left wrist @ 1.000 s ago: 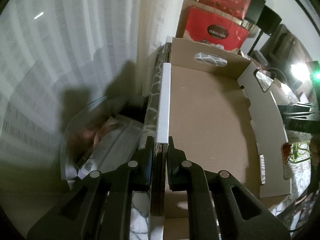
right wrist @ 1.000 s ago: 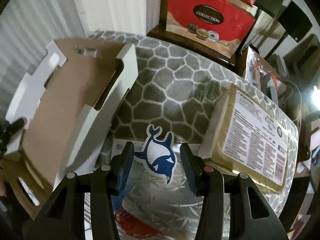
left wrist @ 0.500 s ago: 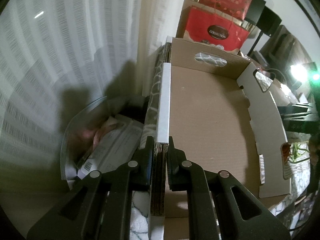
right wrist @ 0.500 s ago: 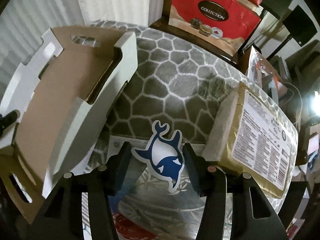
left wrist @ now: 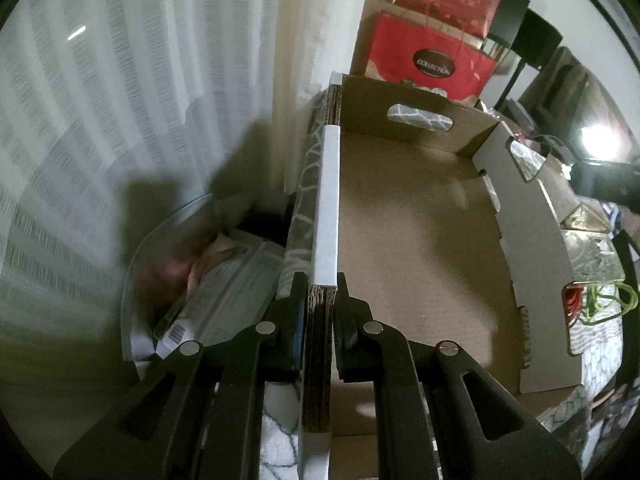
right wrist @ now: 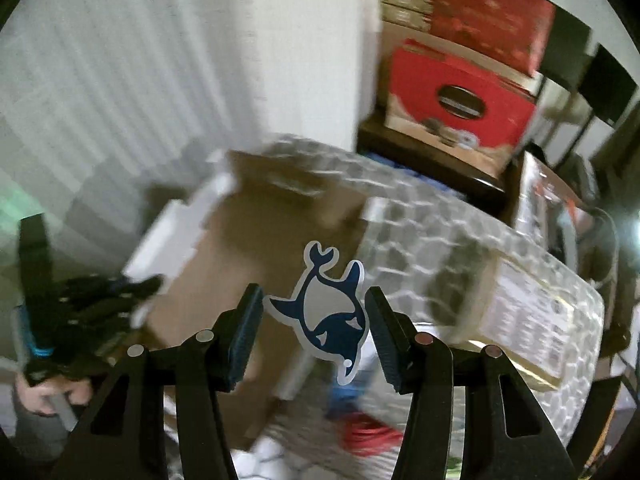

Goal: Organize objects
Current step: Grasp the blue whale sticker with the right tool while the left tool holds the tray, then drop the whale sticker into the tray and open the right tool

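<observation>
Whale cutout, flat and stiff, sits pinched by its edges between the pads of my right gripper, held off the tablecloth and in front of the box; an edge grip keeps so thin a piece from slipping. My left gripper is pressed together on the box's near wall, I judge to steady the box while it is loaded. The box floor is bare. Beyond the box stand red cartons; right of it lies a gold packet. Left of the box, off the table, a clear tub holds papers. The right view is blurred, so whether the whale is already over the box's opening I cannot tell.
</observation>
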The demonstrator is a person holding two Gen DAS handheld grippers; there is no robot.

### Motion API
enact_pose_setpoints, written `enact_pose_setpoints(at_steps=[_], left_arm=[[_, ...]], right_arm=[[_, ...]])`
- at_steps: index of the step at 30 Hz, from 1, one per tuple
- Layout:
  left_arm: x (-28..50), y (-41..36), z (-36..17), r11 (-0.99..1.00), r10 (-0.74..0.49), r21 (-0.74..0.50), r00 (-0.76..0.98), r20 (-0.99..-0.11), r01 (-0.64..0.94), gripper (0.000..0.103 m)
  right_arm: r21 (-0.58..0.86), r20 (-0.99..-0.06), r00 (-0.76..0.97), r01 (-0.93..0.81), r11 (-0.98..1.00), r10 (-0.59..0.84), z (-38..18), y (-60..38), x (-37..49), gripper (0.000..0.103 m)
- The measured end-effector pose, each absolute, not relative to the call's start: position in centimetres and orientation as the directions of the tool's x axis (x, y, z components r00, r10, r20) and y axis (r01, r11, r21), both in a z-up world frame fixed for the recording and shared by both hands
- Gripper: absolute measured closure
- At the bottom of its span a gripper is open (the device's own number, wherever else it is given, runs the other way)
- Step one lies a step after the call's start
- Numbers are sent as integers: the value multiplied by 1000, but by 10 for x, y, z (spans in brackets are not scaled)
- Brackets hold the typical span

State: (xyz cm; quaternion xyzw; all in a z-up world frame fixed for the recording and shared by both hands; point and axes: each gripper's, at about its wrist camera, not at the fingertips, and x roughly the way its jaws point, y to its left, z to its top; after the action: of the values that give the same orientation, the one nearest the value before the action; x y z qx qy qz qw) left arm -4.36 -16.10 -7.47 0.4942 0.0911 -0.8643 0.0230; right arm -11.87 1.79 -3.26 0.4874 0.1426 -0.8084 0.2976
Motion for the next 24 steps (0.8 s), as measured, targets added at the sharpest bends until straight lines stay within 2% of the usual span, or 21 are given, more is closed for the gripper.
enact_pose_setpoints(at_steps=[2, 3, 5, 13, 24], left_arm=[[-44, -161, -75, -982, 48, -133, -508, -860, 131, 92], [-45, -161, -76, -982, 48, -132, -507, -861, 132, 92], [-46, -161, -77, -983, 48, -131, -503, -863, 131, 92], [-47, -163, -79, -983, 51, -132, -496, -867, 130, 92], [-47, -161, -80, -983, 48, -130, -496, -867, 131, 92]], right_arm=[[56, -871, -347, 634, -771, -349, -38, 5, -112, 46], [47, -870, -352, 638, -769, -345, -42, 0, -108, 39], [28, -873, -357, 644, -765, -333, -52, -11, -104, 34], [25, -874, -360, 636, -771, -325, -51, 2, -98, 34], [42, -894, -380, 457, -888, -238, -33, 119, -121, 34]])
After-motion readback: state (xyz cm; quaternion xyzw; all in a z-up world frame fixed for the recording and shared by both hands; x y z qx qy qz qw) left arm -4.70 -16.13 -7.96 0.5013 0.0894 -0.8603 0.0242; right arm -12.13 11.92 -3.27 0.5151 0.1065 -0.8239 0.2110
